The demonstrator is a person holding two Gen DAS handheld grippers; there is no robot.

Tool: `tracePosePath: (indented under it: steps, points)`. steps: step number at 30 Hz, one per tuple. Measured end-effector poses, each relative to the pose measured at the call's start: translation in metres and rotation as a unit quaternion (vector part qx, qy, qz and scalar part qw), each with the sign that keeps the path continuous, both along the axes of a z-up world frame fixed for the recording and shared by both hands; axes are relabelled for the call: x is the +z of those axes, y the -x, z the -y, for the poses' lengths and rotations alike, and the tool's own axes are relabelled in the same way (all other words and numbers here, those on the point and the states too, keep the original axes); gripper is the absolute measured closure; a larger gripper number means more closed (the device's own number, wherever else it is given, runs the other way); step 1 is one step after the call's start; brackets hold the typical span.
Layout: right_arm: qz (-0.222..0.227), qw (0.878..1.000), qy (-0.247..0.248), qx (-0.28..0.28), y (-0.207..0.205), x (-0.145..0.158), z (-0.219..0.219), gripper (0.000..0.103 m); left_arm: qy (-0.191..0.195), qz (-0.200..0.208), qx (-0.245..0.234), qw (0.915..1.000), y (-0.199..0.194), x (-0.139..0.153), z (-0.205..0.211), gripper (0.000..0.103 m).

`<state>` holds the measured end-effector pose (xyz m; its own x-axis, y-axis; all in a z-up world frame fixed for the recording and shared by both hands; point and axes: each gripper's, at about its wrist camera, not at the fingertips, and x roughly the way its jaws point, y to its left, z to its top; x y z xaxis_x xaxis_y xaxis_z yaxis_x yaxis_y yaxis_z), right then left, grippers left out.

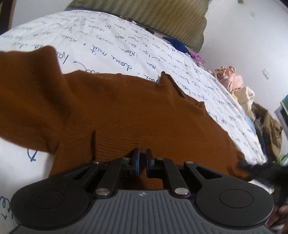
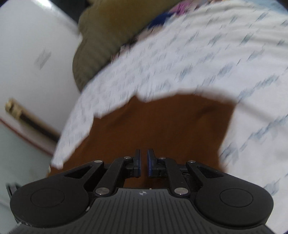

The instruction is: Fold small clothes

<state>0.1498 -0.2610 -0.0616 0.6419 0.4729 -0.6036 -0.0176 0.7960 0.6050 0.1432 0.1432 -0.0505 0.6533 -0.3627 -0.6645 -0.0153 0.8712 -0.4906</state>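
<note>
Left wrist view has the left claw [image 1: 142,162] pinching the brown sweater's [image 1: 126,111] ribbed hem, right claw [image 2: 143,162] seemingly likewise — lift both evenly, keep the hem taut.

The white bedsheet [image 1: 111,41] carries blue cursive handwriting; "nuit" seems legible, the rest unclear.

a bed fills most of the room, spread with a white sheet [image 1: 111,36] covered in blue handwritten script. at its far end lies a bulky olive-green ribbed blanket [image 1: 162,16]. along the bed's edge sits a jumble of other clothes [image 1: 232,81], pink, cream, blue and khaki. the walls [image 1: 252,36] are plain white, with a small switch plate [image 1: 265,73] on one. the right view is blurred, showing a pale floor [image 2: 19,153] beside the bed. the light is soft and even.
</note>
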Motion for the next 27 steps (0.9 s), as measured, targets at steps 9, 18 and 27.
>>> tracePosePath:
  steps: [9, 18, 27]
  points:
    - [0.026, 0.998, 0.041, 0.028, 0.009, 0.026, -0.044, 0.072, -0.048, 0.057, 0.071, 0.9947, 0.059, 0.043, -0.061, 0.095]
    - [0.031, 0.986, 0.030, 0.161, 0.010, 0.036, -0.156, 0.069, 0.028, 0.030, 0.283, 0.9581, 0.098, 0.034, -0.234, 0.094]
    - [0.025, 0.979, 0.042, 0.197, 0.030, 0.036, -0.191, 0.067, 0.136, -0.018, 0.361, 0.9224, 0.070, -0.008, -0.340, 0.094]
